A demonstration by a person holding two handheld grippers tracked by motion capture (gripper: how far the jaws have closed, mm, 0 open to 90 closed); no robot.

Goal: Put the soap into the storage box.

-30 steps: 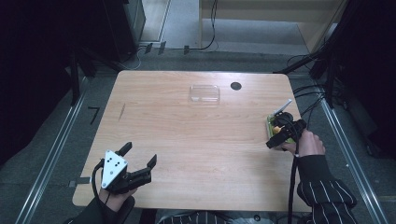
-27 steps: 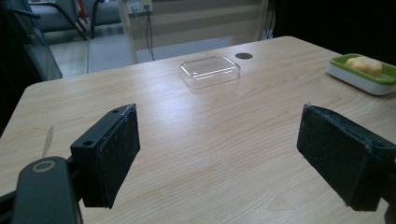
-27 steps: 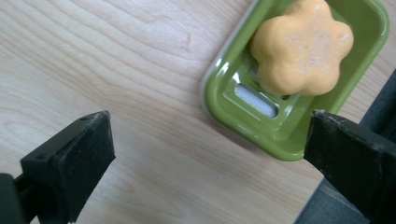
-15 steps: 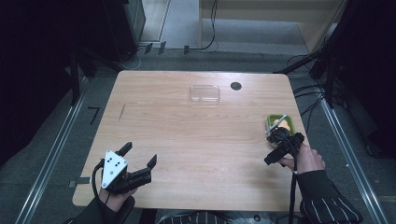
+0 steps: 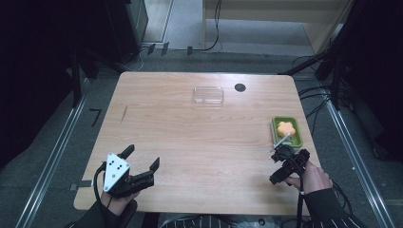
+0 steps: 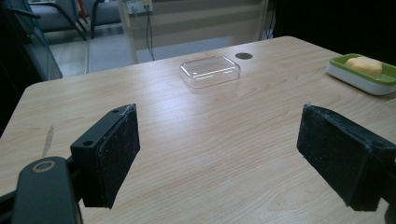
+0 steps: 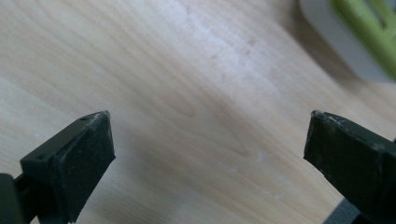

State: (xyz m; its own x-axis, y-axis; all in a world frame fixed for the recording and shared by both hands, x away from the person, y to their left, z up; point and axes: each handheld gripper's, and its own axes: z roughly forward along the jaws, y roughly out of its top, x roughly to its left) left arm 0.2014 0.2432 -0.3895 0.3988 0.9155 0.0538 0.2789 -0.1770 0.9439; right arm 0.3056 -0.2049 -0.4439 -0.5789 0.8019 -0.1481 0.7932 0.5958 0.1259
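A green dish (image 5: 295, 138) on a white base sits at the table's right edge with an orange lump (image 5: 285, 128) in it. The dish (image 6: 341, 65) and lump (image 6: 365, 65) also show at the far right of the left gripper view. My right gripper (image 5: 285, 164) is just nearer than the dish, low over bare wood, open and empty (image 7: 210, 140). A corner of the dish (image 7: 359, 32) is at the top right of its view. My left gripper (image 5: 142, 156) is at the near left corner, open and empty (image 6: 219, 135).
A clear plastic box (image 5: 208, 94) lies flat at the far middle of the table, also seen ahead of the left gripper (image 6: 209, 71). A dark round hole (image 5: 240, 87) is just right of it. Cables run along the floor to the right of the table.
My right gripper has drawn back from the green dish toward the near edge, uncovering the orange lump in the dish. The left gripper has not moved.
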